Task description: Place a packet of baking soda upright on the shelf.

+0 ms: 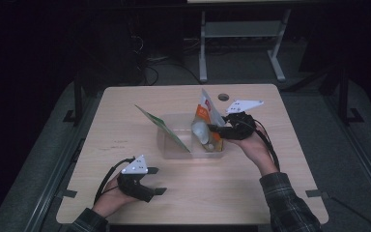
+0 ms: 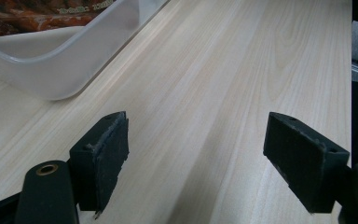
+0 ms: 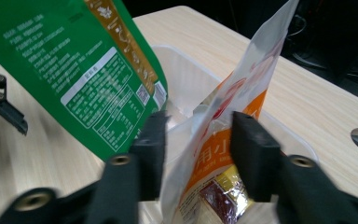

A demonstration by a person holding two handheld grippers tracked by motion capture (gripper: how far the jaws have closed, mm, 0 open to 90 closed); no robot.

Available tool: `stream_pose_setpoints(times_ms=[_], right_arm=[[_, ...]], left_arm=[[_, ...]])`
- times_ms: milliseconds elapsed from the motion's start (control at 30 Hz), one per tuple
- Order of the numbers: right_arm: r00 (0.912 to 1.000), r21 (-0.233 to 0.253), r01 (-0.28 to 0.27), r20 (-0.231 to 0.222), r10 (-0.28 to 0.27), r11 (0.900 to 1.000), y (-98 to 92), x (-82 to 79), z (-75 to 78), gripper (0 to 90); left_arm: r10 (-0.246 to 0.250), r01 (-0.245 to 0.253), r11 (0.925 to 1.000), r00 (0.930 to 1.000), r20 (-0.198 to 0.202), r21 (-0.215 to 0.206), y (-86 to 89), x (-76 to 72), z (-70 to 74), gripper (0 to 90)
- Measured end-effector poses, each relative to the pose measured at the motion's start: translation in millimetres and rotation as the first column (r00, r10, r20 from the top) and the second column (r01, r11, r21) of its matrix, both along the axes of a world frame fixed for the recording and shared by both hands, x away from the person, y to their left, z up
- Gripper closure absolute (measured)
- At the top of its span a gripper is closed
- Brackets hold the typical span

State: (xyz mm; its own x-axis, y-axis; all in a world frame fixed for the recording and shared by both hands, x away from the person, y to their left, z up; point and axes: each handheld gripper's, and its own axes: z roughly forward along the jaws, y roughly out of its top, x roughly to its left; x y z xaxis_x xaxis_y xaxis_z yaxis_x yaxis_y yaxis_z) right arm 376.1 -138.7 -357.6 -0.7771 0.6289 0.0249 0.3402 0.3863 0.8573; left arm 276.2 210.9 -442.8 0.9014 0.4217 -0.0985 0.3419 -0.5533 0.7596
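A clear plastic bin point(image 1: 193, 155) sits mid-table. A green packet point(image 1: 162, 126) leans out over its left side, its label side visible in the right gripper view point(image 3: 84, 70). An orange-and-white packet point(image 1: 206, 113) stands tilted in the bin's right part. My right gripper point(image 1: 211, 130) reaches in from the right, its jaws pressed on either side of that packet point(image 3: 242, 93), shut on it point(image 3: 198, 126). My left gripper point(image 1: 158, 181) rests near the front left edge, open and empty point(image 2: 196, 135), with the bin's corner point(image 2: 60, 74) ahead of it.
A round cable hole point(image 1: 223, 97) lies in the tabletop behind the bin. Bare wood runs in front of the bin and along both sides. Another desk's metal legs point(image 1: 203, 48) stand on the floor beyond the far edge.
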Motion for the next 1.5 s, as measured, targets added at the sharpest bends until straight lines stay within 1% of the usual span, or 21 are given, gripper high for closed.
stream_pose_setpoints(times_ms=[33, 133, 233, 300, 333, 367, 400, 500, 600, 667, 700, 833, 967, 1033, 1067, 1233, 1367, 1400, 1433, 1467, 1500], right_arm=[[1.0000, 0.003, 0.007, 0.003, -0.007, 1.000, 0.5, -0.8, 0.4, 47.6], [0.9996, 0.003, 0.028, 0.006, -0.028, 1.000, 0.9, -3.2, 1.2, 36.9], [0.9994, 0.012, 0.031, -0.013, -0.031, 0.999, -1.1, -6.3, 1.8, 32.1], [0.9995, 0.030, 0.031, 0.002, -0.031, 0.999, -3.8, -10.9, 1.4, 31.8], [0.9995, 0.040, 0.033, -0.002, -0.033, 0.999, -4.7, -12.1, 1.0, 31.2], [0.9995, 0.037, 0.031, -0.010, -0.031, 0.999, -6.2, -13.1, 0.3, 30.0], [0.9994, 0.027, 0.034, -0.005, -0.034, 0.999, -7.4, -13.5, -0.4, 29.6], [0.9993, 0.040, 0.036, -0.011, -0.036, 0.999, -13.3, -16.6, -2.4, 29.5], [0.9989, 0.026, 0.042, -0.020, -0.042, 0.999, -19.6, -20.5, -2.5, 28.1], [0.9992, 0.045, 0.038, -0.016, -0.038, 0.998, -24.8, -24.8, -2.5, 28.2], [0.9991, 0.045, 0.039, -0.019, -0.038, 0.998, -27.0, -27.2, -2.9, 28.1], [0.9991, 0.035, 0.033, -0.026, -0.032, 0.999, -35.2, -38.7, -6.5, 26.4], [0.9995, 0.021, 0.012, -0.030, -0.012, 1.000, -42.0, -50.4, -11.8, 25.1], [0.9994, 0.003, 0.003, -0.033, -0.003, 1.000, -44.0, -55.9, -15.4, 24.8], [0.9992, 0.002, -0.006, -0.040, 0.006, 1.000, -45.0, -58.5, -17.6, 24.5], [0.9977, 0.006, -0.022, -0.064, 0.022, 1.000, -48.1, -71.8, -28.2, 23.5], [0.9975, 0.004, -0.036, -0.060, 0.037, 0.999, -48.1, -82.2, -36.3, 22.1], [0.9974, 0.002, -0.042, -0.059, 0.042, 0.999, -47.6, -84.4, -38.2, 21.6], [0.9973, -0.003, -0.044, -0.059, 0.044, 0.999, -47.0, -86.3, -40.1, 21.5], [0.9969, -0.012, -0.046, -0.065, 0.045, 0.999, -46.3, -88.4, -42.0, 21.5], [0.9967, -0.021, -0.054, -0.061, 0.053, 0.998, -45.6, -90.0, -44.2, 21.5]], left_arm=[[-0.001, 0.001, 1.0000, 1.0000, 0.002, 0.001, 0.1, 0.2, 0.0, 21.7], [0.002, -0.002, 1.0000, 1.0000, -0.008, 0.002, 0.3, -0.4, 0.3, 21.7], [0.004, -0.004, 1.0000, 1.0000, -0.003, 0.000, 0.3, -0.2, -0.1, 21.7], [0.004, -0.004, 1.0000, 1.0000, -0.003, -0.003, 0.2, -0.1, -0.4, 21.8], [0.006, -0.006, 1.0000, 1.0000, -0.004, -0.003, 0.1, 0.1, -0.5, 21.8], [0.007, -0.007, 1.0000, 1.0000, -0.005, -0.003, 0.1, 0.2, -0.6, 21.7], [0.006, -0.006, 1.0000, 1.0000, -0.004, -0.002, 0.1, 0.2, -0.6, 21.7], [0.004, -0.004, 1.0000, 1.0000, -0.003, -0.004, 0.0, 0.3, -0.4, 21.8], [0.003, -0.003, 1.0000, 1.0000, -0.003, 0.001, 0.3, 0.3, -0.6, 21.7], [0.000, 0.000, 1.0000, 1.0000, 0.002, 0.006, 0.5, 0.7, -0.7, 21.7], [-0.001, 0.001, 1.0000, 1.0000, 0.005, 0.006, 0.4, 0.6, -0.6, 21.8], [-0.007, 0.007, 0.9999, 0.9999, 0.010, 0.010, -0.2, -0.1, -0.5, 21.8], [-0.006, 0.006, 1.0000, 1.0000, 0.006, 0.003, -0.5, 0.1, -0.9, 21.7], [-0.007, 0.007, 0.9999, 0.9999, 0.007, 0.009, 0.1, 0.1, -1.1, 21.7], [-0.007, 0.007, 0.9999, 0.9999, 0.008, 0.010, 0.4, -0.1, -1.1, 21.7], [-0.009, 0.009, 0.9999, 1.0000, 0.003, 0.005, -0.6, -1.2, -0.7, 21.6], [-0.012, 0.012, 0.9999, 0.9999, -0.002, 0.001, -2.4, -2.2, -1.0, 21.2], [-0.016, 0.016, 0.9998, 0.9999, 0.000, 0.006, -2.5, -2.2, -1.5, 21.2], [-0.019, 0.019, 0.9998, 0.9998, -0.005, 0.008, -2.8, -2.6, -1.9, 21.2], [-0.025, 0.025, 0.9996, 0.9997, -0.005, 0.009, -2.9, -2.8, -2.0, 21.1], [-0.032, 0.032, 0.9994, 0.9995, -0.002, 0.012, -3.2, -2.9, -1.6, 21.1]])
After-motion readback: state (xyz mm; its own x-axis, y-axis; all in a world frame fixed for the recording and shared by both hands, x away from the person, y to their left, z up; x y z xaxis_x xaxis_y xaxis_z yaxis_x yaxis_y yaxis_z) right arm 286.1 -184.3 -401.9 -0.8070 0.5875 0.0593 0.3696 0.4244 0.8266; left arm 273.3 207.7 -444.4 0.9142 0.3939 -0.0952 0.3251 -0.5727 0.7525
